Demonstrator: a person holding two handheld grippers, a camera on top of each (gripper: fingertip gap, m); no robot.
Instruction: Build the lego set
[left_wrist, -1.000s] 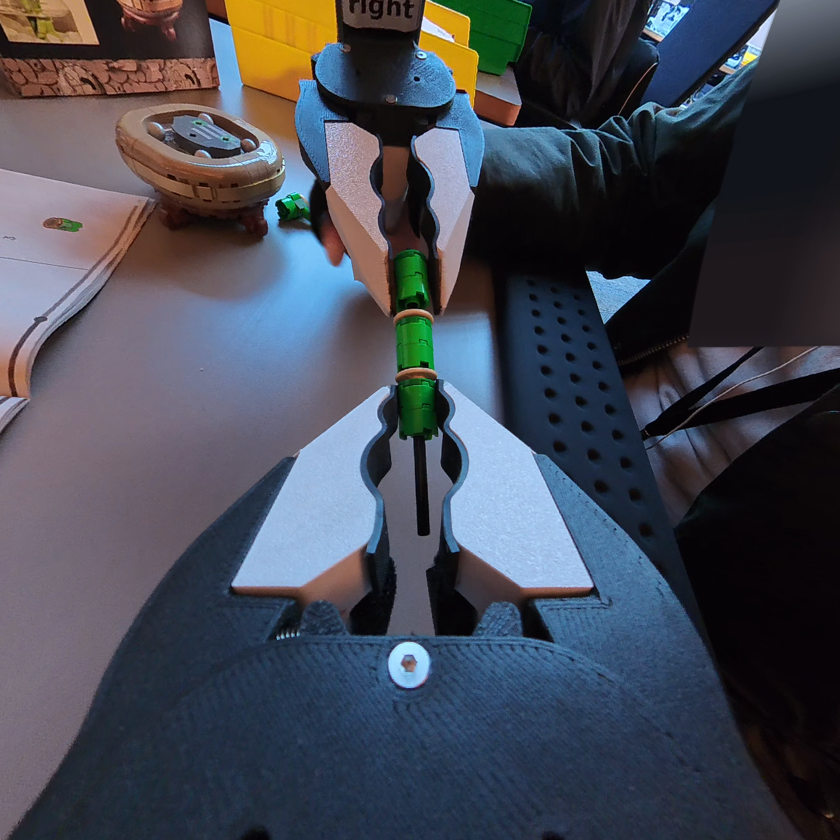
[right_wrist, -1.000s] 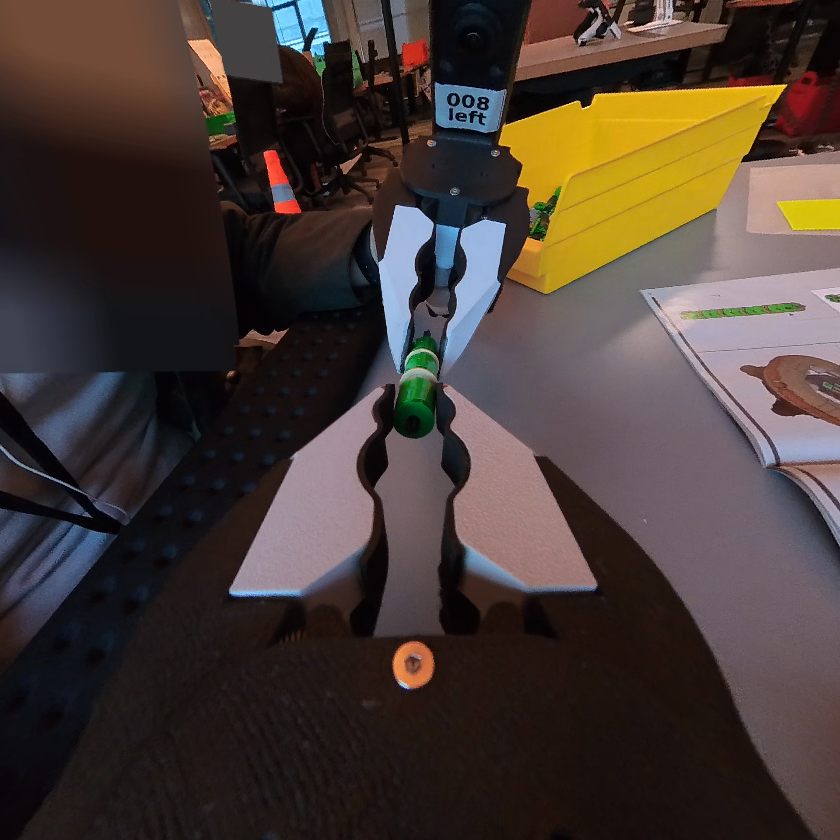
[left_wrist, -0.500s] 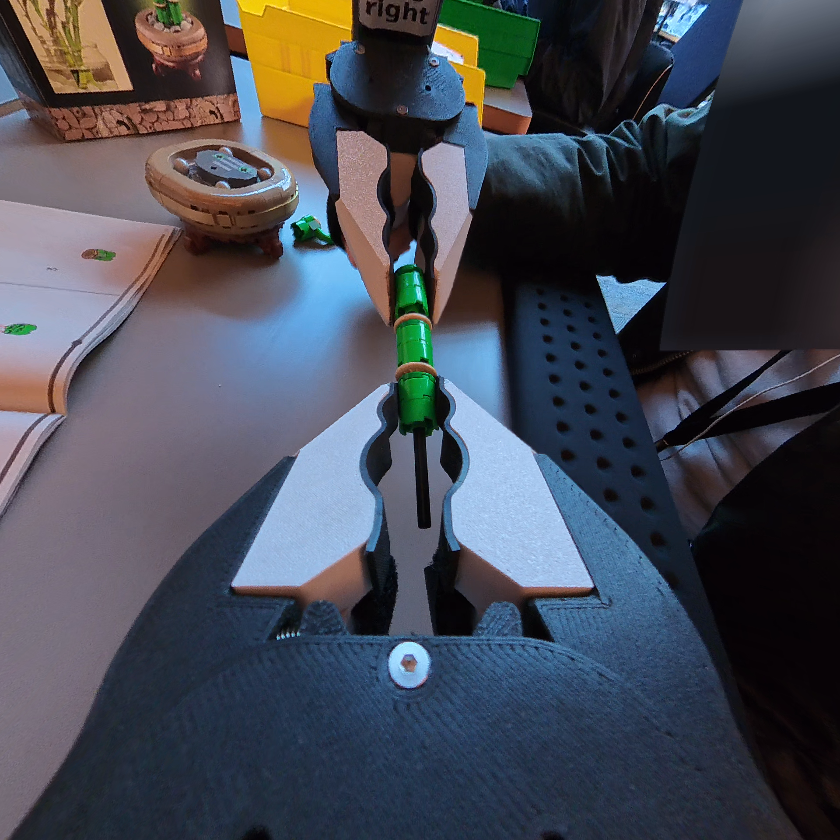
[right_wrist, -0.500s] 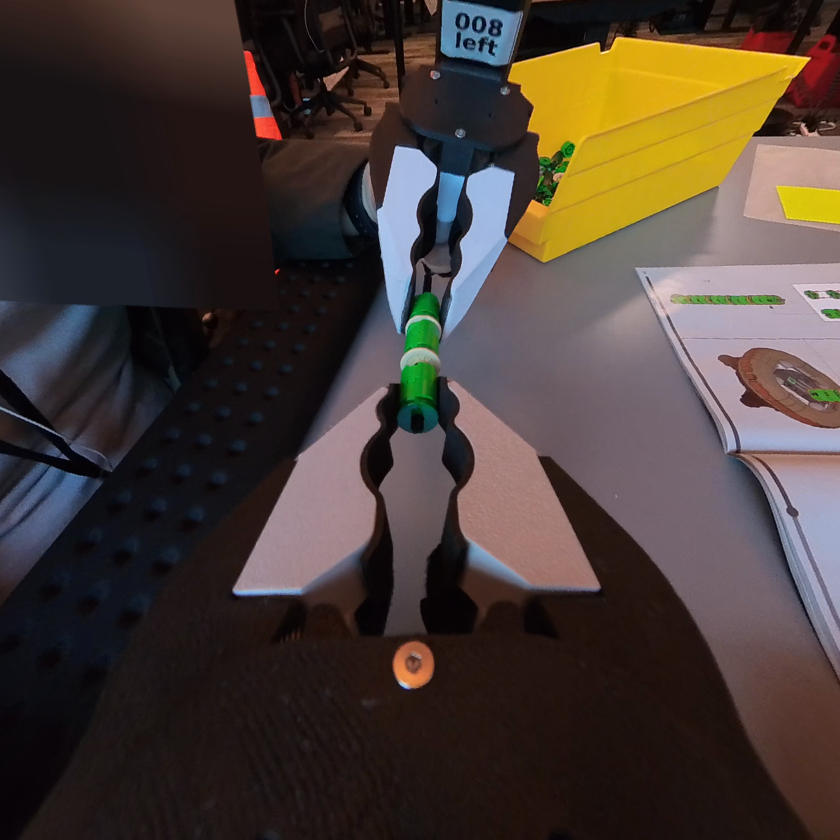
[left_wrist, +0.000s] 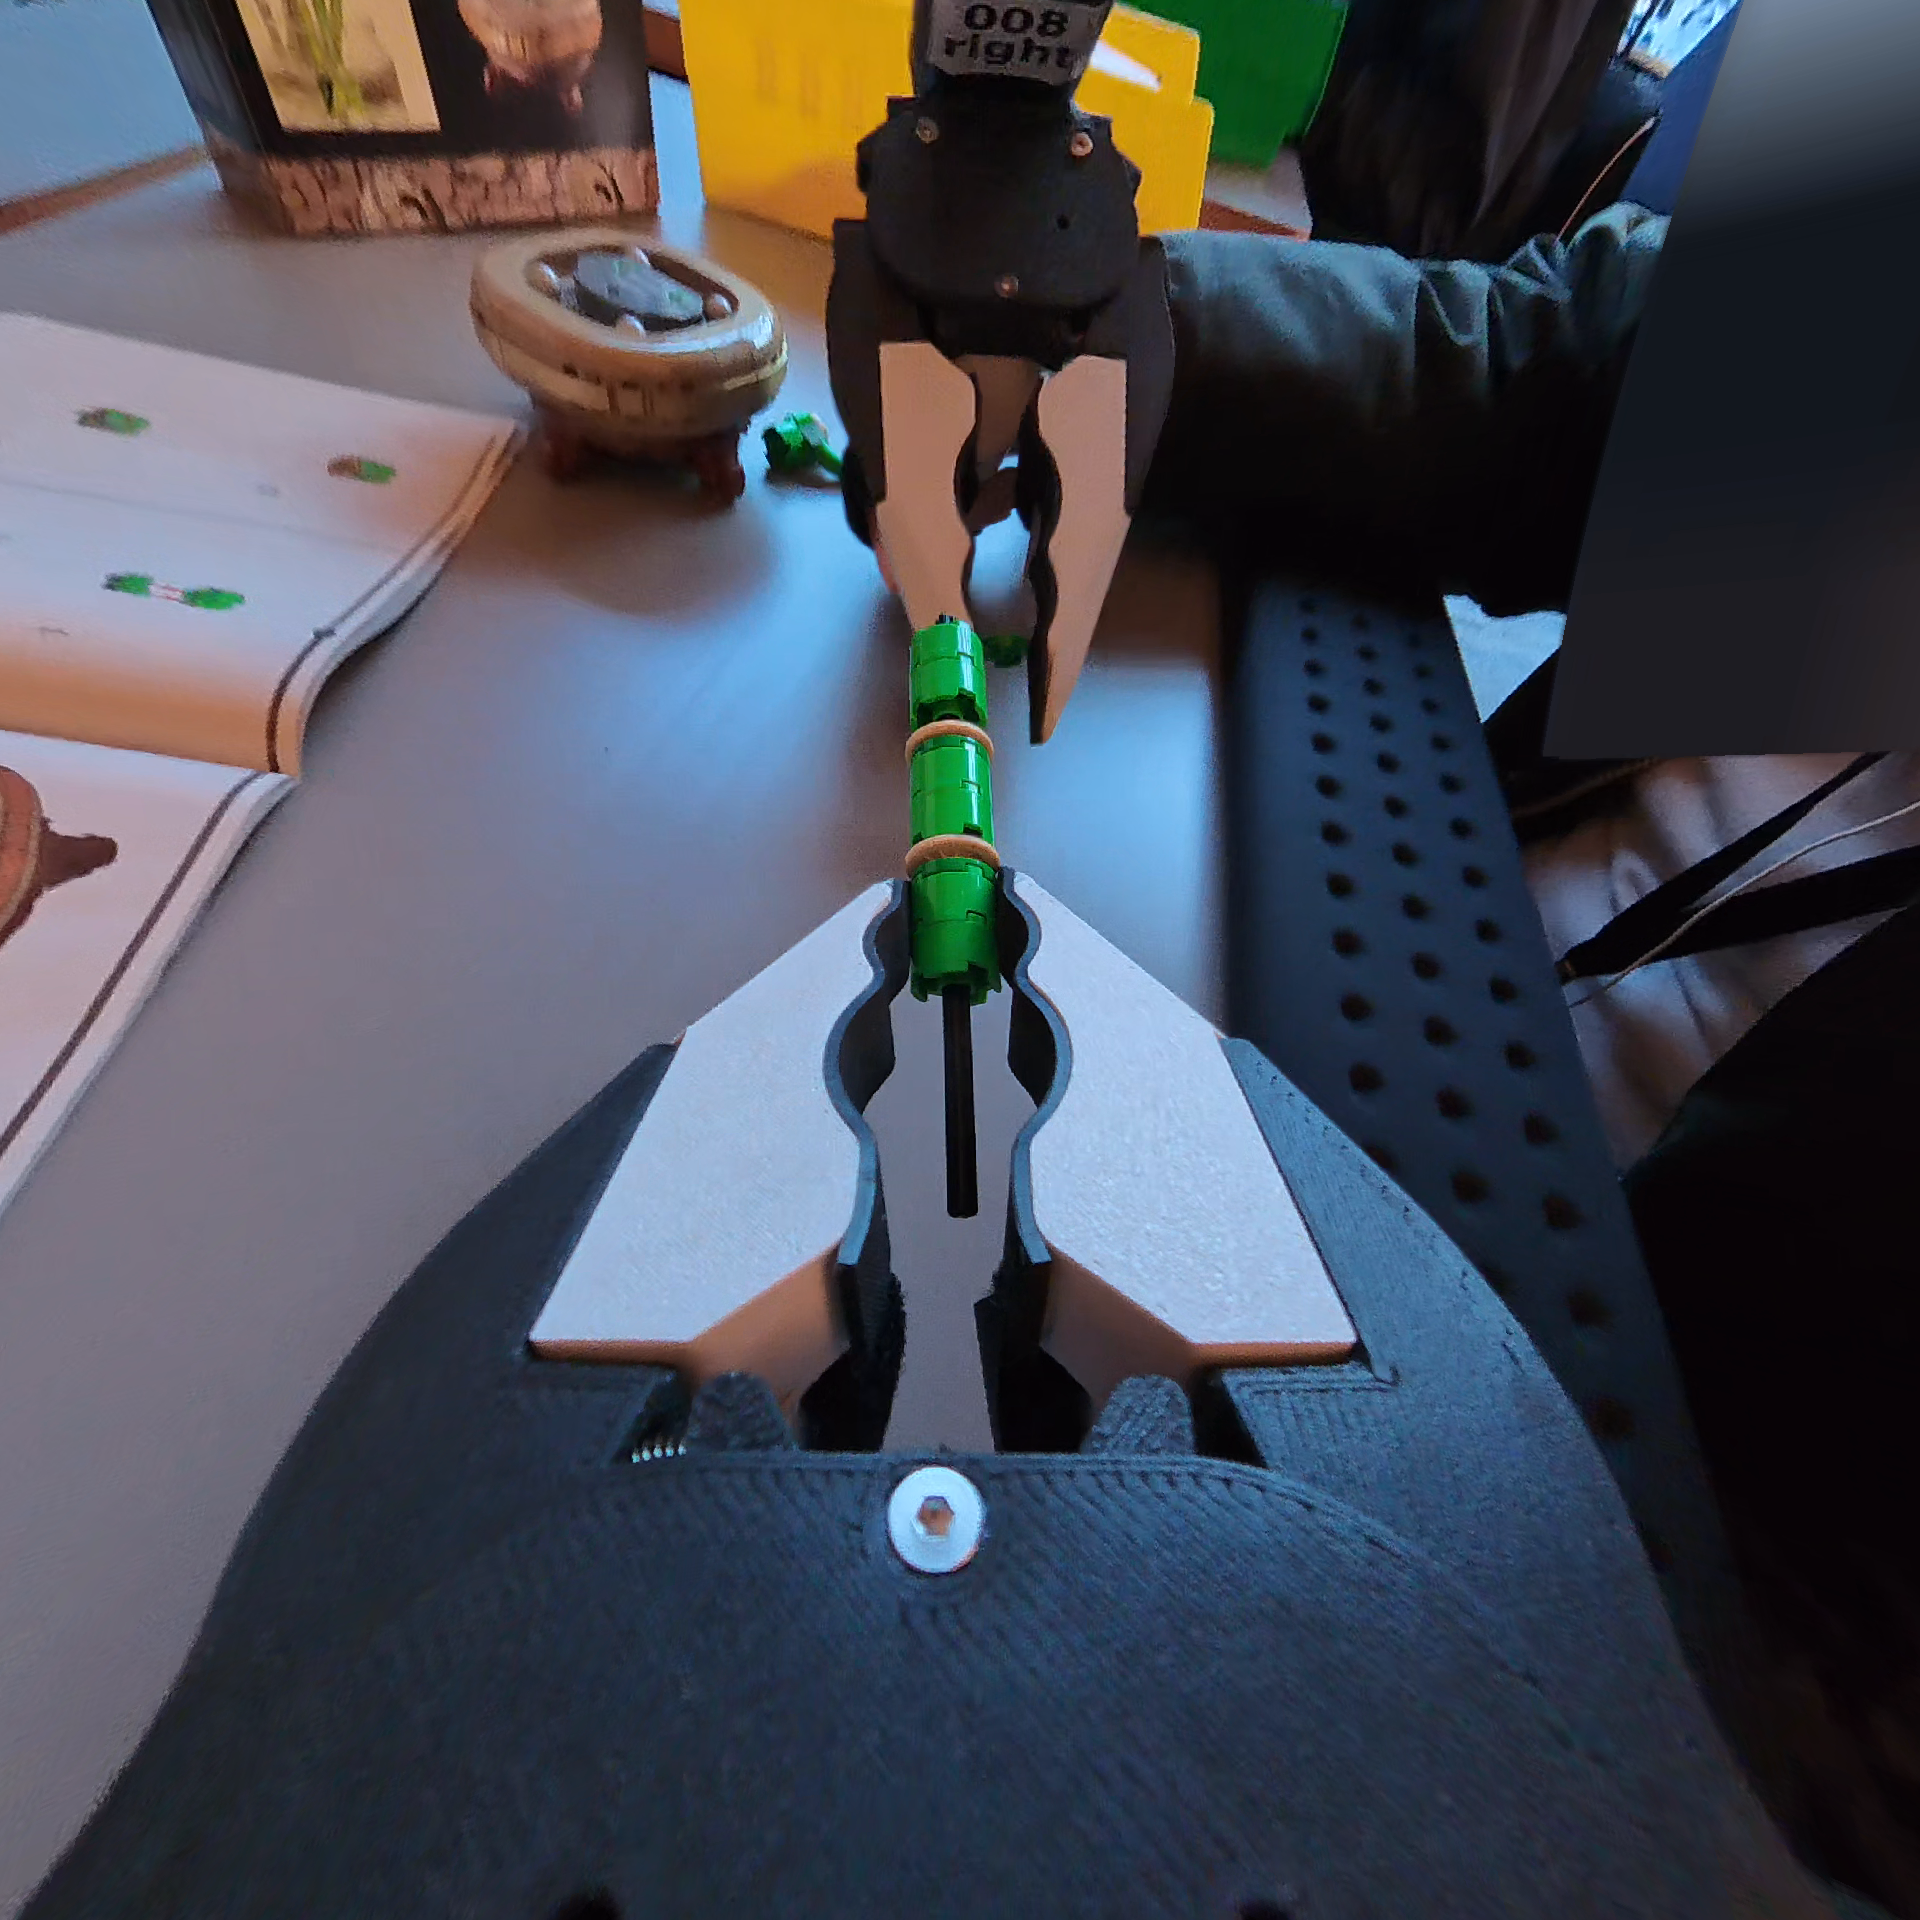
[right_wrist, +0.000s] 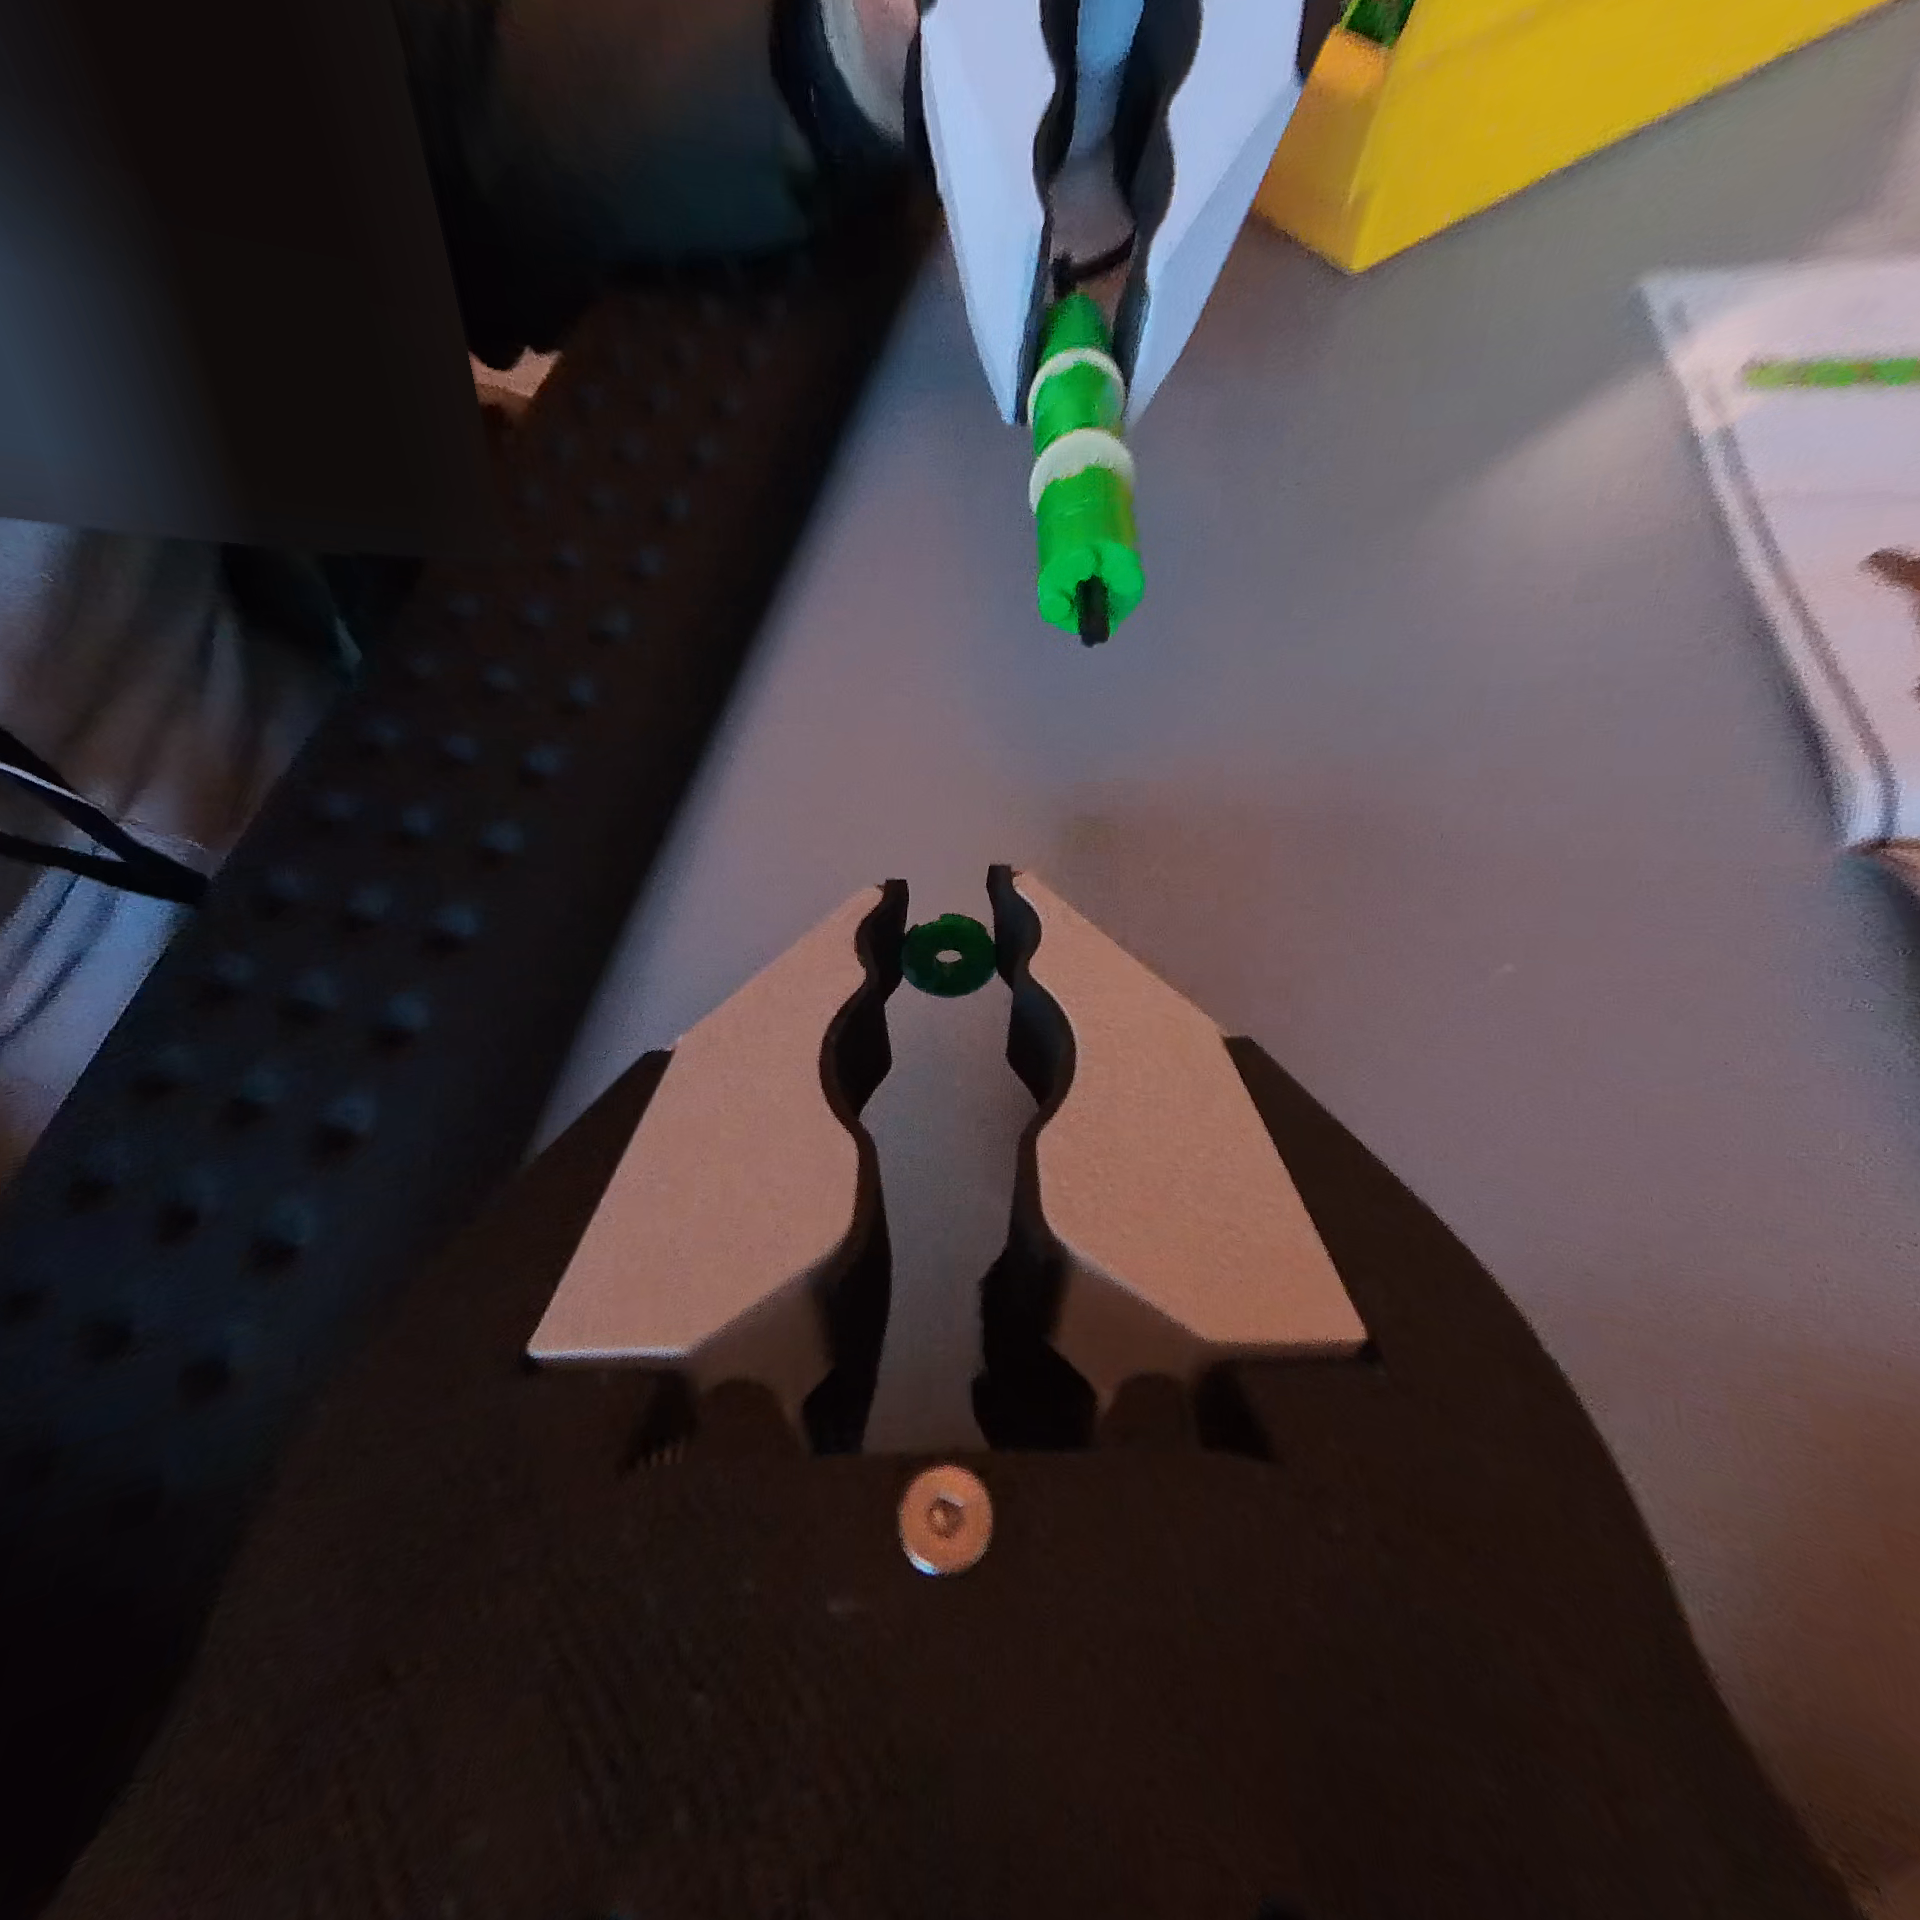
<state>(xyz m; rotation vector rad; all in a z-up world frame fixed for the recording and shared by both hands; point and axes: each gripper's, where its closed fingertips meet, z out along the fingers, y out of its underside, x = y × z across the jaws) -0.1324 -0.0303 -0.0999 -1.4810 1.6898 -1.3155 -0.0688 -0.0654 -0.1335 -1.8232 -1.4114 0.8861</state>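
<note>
The left gripper (left_wrist: 953, 940) is clamped on the near end of a green stalk (left_wrist: 948, 805) — three green segments parted by two tan rings, strung on a black axle (left_wrist: 959, 1112) whose bare end runs back between the fingers. The stalk is held above the grey table (left_wrist: 520, 935), pointing away from the left wrist camera toward the right gripper (left_wrist: 992, 665), which stands just past its far tip with a narrow gap between its fingers. In the right wrist view that gripper's tips pinch a small green ring piece (right_wrist: 947, 956), well apart from the stalk's axle end that faces it. Toward the table's far edge in the left wrist view sits a tan oval pot (left_wrist: 629, 348) on dark feet, with a small green piece (left_wrist: 798, 445) lying just beside it and a boxed set (left_wrist: 416, 104) and a yellow bin (left_wrist: 790, 114) behind. An open booklet (left_wrist: 208, 520) lies at the left edge. A black perforated strip (left_wrist: 1382, 935) runs along the right edge — a dark sleeve (left_wrist: 1403, 364) reaches over it to the right gripper.
</note>
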